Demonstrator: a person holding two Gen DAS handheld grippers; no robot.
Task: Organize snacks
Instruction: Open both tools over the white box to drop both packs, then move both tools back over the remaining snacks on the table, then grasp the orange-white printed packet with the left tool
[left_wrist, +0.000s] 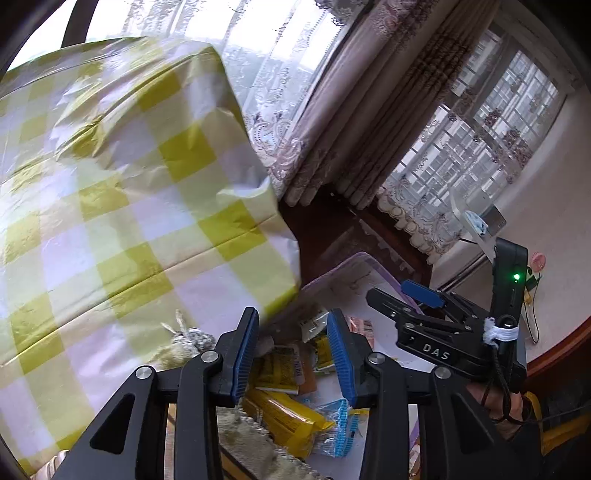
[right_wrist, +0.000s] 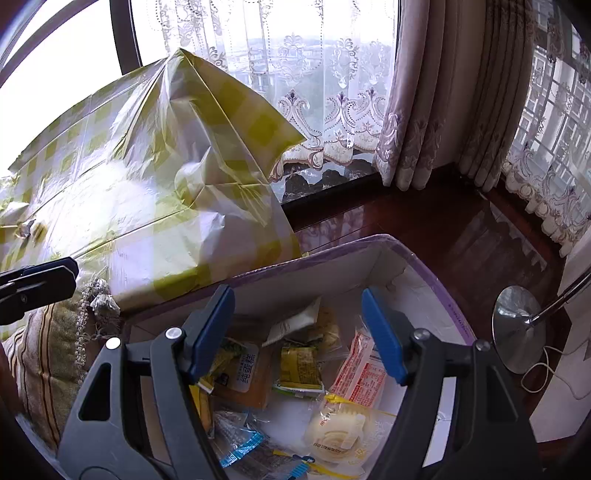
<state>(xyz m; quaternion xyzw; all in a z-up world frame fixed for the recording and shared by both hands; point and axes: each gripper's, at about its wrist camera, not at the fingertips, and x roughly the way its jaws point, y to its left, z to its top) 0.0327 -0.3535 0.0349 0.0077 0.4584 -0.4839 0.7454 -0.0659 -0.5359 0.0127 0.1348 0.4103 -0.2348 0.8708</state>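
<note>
Dark polished wood sill runs under lace curtains and heavier drapes, bay window behind. A purple-rimmed white box sits against a big yellow-checked bag, a tasselled cushion just beside. Snack packets lie loose inside the box. Right gripper hangs over the box, jaws apart, nothing between. Left gripper also parted and empty, at the bag's edge. Lamp base stands near the box's right rim.

The right tongs are held open and empty above a purple-edged box filled with wrapped snacks. A checked yellow bag is seen beyond, to their left.
</note>
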